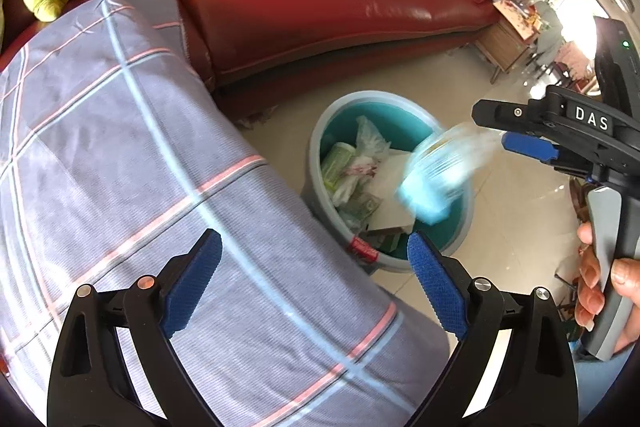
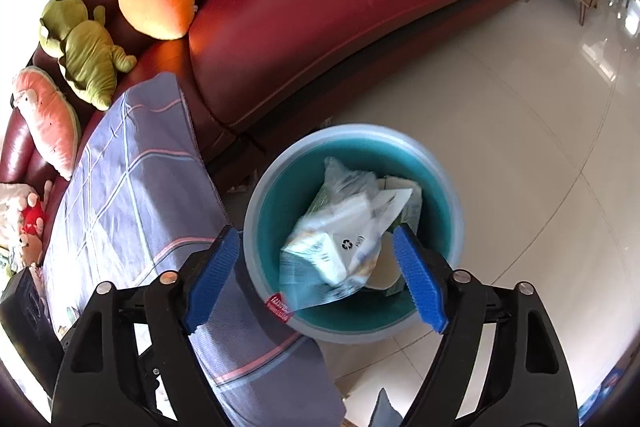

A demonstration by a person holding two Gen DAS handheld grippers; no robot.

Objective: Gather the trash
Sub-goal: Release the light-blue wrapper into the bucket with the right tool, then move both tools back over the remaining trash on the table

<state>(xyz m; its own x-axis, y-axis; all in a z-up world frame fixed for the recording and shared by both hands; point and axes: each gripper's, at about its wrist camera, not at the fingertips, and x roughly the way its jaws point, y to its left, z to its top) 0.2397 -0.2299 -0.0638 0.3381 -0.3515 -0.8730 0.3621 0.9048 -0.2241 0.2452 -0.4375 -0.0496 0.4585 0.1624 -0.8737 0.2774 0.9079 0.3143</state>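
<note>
Red leather sofa (image 2: 320, 7) along the tiled floor, its near arm draped with a grey checked cloth (image 2: 132, 187). Round teal plastic bin (image 2: 256, 227) beside it on the floor, filled with wrappers and paper. Blurred pale-blue plastic packet (image 1: 432, 175) in mid-air over the bin's rim, touching neither tool. Left gripper (image 1: 316, 283) and right gripper (image 2: 320, 279): blue-padded jaws spread, nothing between them.

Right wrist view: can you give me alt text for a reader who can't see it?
The open right gripper hangs over a teal bin of trash as a blurred plastic packet sits just below it, over the bin. A red sofa with plush toys curves behind, a plaid cloth at left.
</note>
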